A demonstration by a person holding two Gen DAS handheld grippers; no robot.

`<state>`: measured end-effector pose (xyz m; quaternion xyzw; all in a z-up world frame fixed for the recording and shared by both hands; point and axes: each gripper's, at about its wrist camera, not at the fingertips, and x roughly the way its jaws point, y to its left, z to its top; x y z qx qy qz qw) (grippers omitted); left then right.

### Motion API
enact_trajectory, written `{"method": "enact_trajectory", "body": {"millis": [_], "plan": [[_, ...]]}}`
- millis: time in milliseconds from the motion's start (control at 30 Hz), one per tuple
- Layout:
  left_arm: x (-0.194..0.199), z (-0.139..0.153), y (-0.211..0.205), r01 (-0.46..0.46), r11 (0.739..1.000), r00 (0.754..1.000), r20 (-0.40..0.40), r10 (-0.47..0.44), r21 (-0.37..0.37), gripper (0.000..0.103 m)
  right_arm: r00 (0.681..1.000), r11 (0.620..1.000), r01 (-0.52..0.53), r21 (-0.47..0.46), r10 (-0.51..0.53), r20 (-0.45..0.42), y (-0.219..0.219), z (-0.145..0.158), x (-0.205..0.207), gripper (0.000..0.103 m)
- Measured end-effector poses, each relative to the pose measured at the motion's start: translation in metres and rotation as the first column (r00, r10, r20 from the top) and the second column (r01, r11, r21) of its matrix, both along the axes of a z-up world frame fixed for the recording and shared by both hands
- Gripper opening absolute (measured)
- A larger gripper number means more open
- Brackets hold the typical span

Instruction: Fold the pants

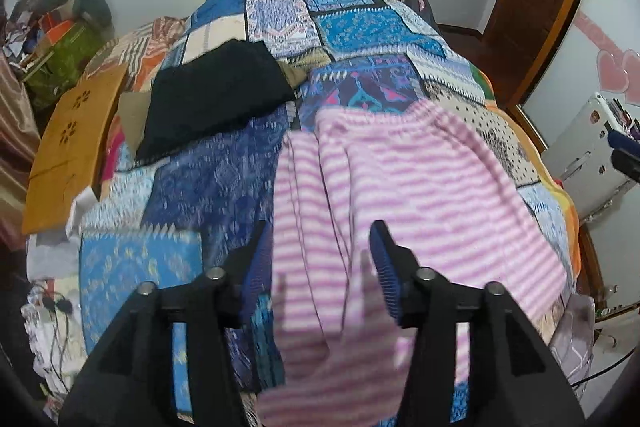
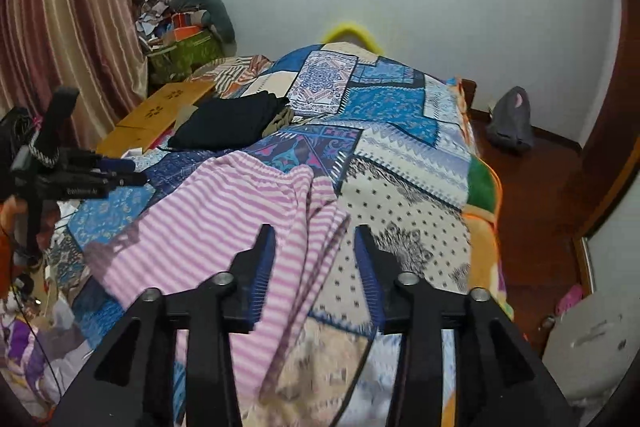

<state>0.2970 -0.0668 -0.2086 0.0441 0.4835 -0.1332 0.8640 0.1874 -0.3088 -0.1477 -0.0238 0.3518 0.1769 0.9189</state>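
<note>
While the pink striped pants [image 1: 400, 187] lie spread on the patchwork bedspread [image 2: 400, 155], rumpled along 1 edge, neither tool grips them. Both the left gripper [image 1: 322, 259] and the right gripper [image 2: 316, 259] hang above the cloth with fingers released, probably lined up to pinch an edge for a fold. Farther up the bed sits a folded black garment [image 1: 216, 95]. Beyond it, a green box [image 2: 186, 53] holds heaped papers and cloth.
</note>
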Motion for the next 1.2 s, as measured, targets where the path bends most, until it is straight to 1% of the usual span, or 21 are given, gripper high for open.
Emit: {"method": "enact_trajectory", "body": {"millis": [100, 233, 300, 400, 433, 467, 533, 567, 600, 633, 667, 700, 733, 767, 800, 867, 933, 1033, 1100, 1167, 1200], "plan": [[-0.013, -0.019, 0.003, -0.005, 1.0, 0.999, -0.044, 0.005, -0.009, 0.053, 1.0, 1.0, -0.003, 0.004, 0.003, -0.028, 0.002, -0.012, -0.009, 0.041], [-0.023, -0.05, 0.002, -0.02, 0.999, 0.994, -0.11, 0.016, -0.03, 0.053, 0.995, 0.999, -0.022, 0.046, 0.026, -0.093, 0.015, -0.045, -0.011, 0.041], [-0.025, -0.056, 0.001, -0.027, 0.998, 0.993, -0.116, 0.021, -0.051, 0.052, 0.99, 0.997, -0.029, 0.072, 0.038, -0.138, 0.023, -0.064, -0.008, 0.041], [-0.029, -0.056, -0.001, -0.023, 0.997, 0.995, -0.102, 0.016, -0.07, 0.036, 0.978, 0.993, -0.042, 0.109, 0.063, -0.201, 0.036, -0.091, -0.003, 0.041], [-0.03, -0.056, -0.003, -0.018, 0.998, 0.995, -0.097, 0.011, -0.068, 0.027, 0.973, 0.992, -0.043, 0.122, 0.07, -0.222, 0.04, -0.101, -0.001, 0.041], [-0.032, -0.055, -0.005, -0.013, 0.998, 0.996, -0.087, 0.008, -0.055, 0.02, 0.97, 0.99, -0.044, 0.131, 0.073, -0.233, 0.042, -0.106, 0.0, 0.041], [-0.035, -0.053, -0.009, -0.007, 1.0, 0.998, -0.059, 0.006, -0.019, 0.014, 0.968, 0.99, -0.035, 0.14, 0.068, -0.24, 0.045, -0.115, 0.0, 0.04], [-0.036, -0.053, -0.01, -0.005, 1.0, 0.999, -0.049, 0.005, -0.002, 0.012, 0.971, 0.99, -0.031, 0.136, 0.063, -0.232, 0.045, -0.117, -0.001, 0.033], [-0.037, -0.053, -0.011, -0.007, 0.999, 1.0, -0.029, 0.009, 0.04, 0.01, 0.973, 0.991, -0.027, 0.129, 0.055, -0.225, 0.045, -0.117, -0.002, 0.03], [-0.037, -0.056, -0.011, -0.019, 0.996, 1.0, -0.015, 0.02, 0.086, 0.005, 0.975, 0.993, -0.025, 0.119, 0.05, -0.214, 0.043, -0.118, -0.004, 0.023], [-0.036, -0.06, -0.008, -0.032, 0.991, 0.999, -0.011, 0.033, 0.128, 0.004, 0.978, 0.994, -0.024, 0.108, 0.046, -0.205, 0.042, -0.119, -0.005, 0.014], [-0.035, -0.066, -0.006, -0.04, 0.989, 0.999, -0.02, 0.044, 0.141, 0.004, 0.979, 0.995, -0.022, 0.096, 0.041, -0.199, 0.039, -0.12, -0.007, 0.01], [-0.031, -0.076, 0.003, -0.052, 0.991, 0.996, -0.066, 0.06, 0.121, 0.004, 0.978, 0.994, -0.026, 0.103, 0.046, -0.204, 0.037, -0.122, -0.008, 0.009], [-0.03, -0.08, 0.009, -0.058, 0.994, 0.994, -0.088, 0.066, 0.096, 0.004, 0.977, 0.994, -0.027, 0.109, 0.049, -0.209, 0.035, -0.124, -0.009, 0.009], [-0.028, -0.081, 0.018, -0.069, 0.996, 0.992, -0.106, 0.074, 0.047, 0.004, 0.977, 0.994, -0.03, 0.106, 0.051, -0.205, 0.033, -0.123, -0.01, 0.009], [-0.025, -0.073, 0.027, -0.08, 0.997, 0.991, -0.103, 0.081, 0.017, 0.004, 0.978, 0.995, -0.034, 0.094, 0.052, -0.201, 0.032, -0.12, -0.011, 0.009], [-0.02, -0.061, 0.029, -0.08, 0.997, 0.994, -0.074, 0.081, 0.013, 0.004, 0.978, 0.995, -0.025, 0.094, 0.044, -0.206, 0.029, -0.115, -0.009, 0.009], [-0.008, -0.046, 0.025, -0.067, 0.998, 0.996, -0.054, 0.067, 0.007, 0.007, 0.984, 0.996, -0.014, 0.086, 0.029, -0.174, 0.028, -0.104, -0.009, 0.01], [0.003, -0.039, 0.019, -0.057, 0.998, 0.997, -0.047, 0.056, -0.006, 0.008, 0.988, 0.997, -0.012, 0.08, 0.024, -0.15, 0.029, -0.099, -0.008, 0.016], [0.02, -0.033, 0.01, -0.038, 0.999, 0.998, -0.05, 0.036, -0.033, 0.008, 0.991, 0.996, -0.013, 0.087, 0.024, -0.13, 0.03, -0.094, -0.004, 0.027], [0.027, -0.032, 0.005, -0.026, 0.998, 0.998, -0.051, 0.024, -0.05, 0.008, 0.992, 0.996, -0.016, 0.09, 0.027, -0.121, 0.031, -0.092, -0.001, 0.028]]}}
